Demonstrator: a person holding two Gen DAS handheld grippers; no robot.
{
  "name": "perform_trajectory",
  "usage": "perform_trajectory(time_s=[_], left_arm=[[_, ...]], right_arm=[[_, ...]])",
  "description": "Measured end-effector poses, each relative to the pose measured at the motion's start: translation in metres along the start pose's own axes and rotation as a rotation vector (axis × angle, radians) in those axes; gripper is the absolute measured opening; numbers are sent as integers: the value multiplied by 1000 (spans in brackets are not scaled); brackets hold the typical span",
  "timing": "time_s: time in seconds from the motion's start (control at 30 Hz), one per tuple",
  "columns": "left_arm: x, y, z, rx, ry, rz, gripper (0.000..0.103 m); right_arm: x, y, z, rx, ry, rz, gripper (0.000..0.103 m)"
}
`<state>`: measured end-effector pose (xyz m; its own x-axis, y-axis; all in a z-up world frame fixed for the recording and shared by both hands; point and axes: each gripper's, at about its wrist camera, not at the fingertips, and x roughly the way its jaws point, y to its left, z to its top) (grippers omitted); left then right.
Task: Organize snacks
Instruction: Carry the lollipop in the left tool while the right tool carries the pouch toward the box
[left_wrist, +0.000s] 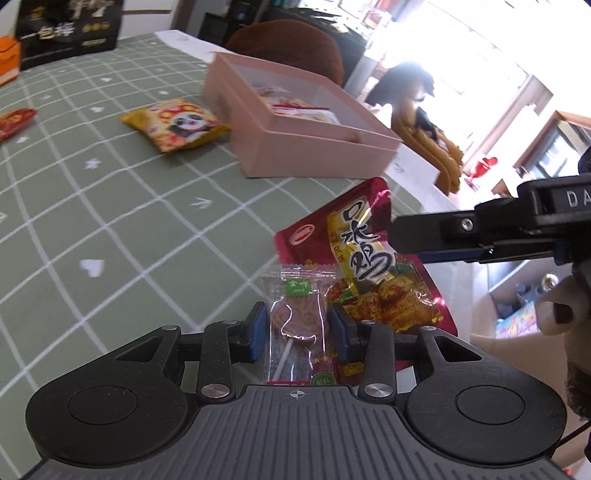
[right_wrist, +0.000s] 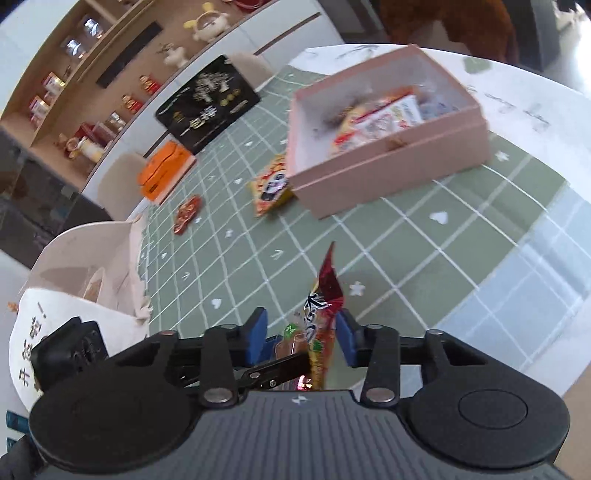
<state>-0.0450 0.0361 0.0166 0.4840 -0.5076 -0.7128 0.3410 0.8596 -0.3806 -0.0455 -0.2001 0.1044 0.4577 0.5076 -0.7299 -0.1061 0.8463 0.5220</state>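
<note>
In the left wrist view my left gripper (left_wrist: 298, 332) is shut on a clear-wrapped lollipop packet (left_wrist: 295, 317), its blue pads against the packet's two sides. A red chicken-snack packet (left_wrist: 354, 236) stands upright just behind it, above the green checked tablecloth (left_wrist: 110, 221). A finger (left_wrist: 424, 225) of my right gripper reaches in from the right to that packet's top edge. In the right wrist view the red packet (right_wrist: 327, 284) shows edge-on between the pads of my right gripper (right_wrist: 301, 330), close to the right pad, with a gap to the left one. The lollipop packet (right_wrist: 290, 330) sits beside it.
An open pink box (left_wrist: 295, 147) (right_wrist: 388, 177) with several snacks inside stands further back. Beside it lies a yellow panda packet (left_wrist: 177, 123), and a small red packet (right_wrist: 188, 214) lies further left. A black box (right_wrist: 207, 103), an orange box (right_wrist: 166, 173) and a white paper bag (right_wrist: 85, 266) line the table's left.
</note>
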Motion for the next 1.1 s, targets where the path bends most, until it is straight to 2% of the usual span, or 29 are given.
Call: perform_trajectory(time_s=[0.13,0.17,0.3,0.37,0.47,0.73,0.9,1.0,1.1], left_arm=[[-2,2,3,1,9,28,42],[-3,2,4,7,13,33,42],[-6,0,1,31,21,65,42],[-8,0,0,29,21,76,42],[-10,2,-1,21,21,87,42],[-7,-8,0,74,19,160,42],[-5,-16,4,85,39,199,42],[-1,-20,4,86,45,197,42],[6,-27,6,98,43,181,42]], right_arm=[[12,18,2,-38,42,31,32],[18,27,3,-67,52,3,32],[48,50,7,-187,88,-215,32],[62,52,9,-196,111,-253,32],[68,43,11,-177,130,-224,32],[87,-5,32,8,159,-31,32],[71,-7,35,8,115,0,19],[41,-4,34,-39,67,-32,15],[15,3,30,-83,55,-68,15]])
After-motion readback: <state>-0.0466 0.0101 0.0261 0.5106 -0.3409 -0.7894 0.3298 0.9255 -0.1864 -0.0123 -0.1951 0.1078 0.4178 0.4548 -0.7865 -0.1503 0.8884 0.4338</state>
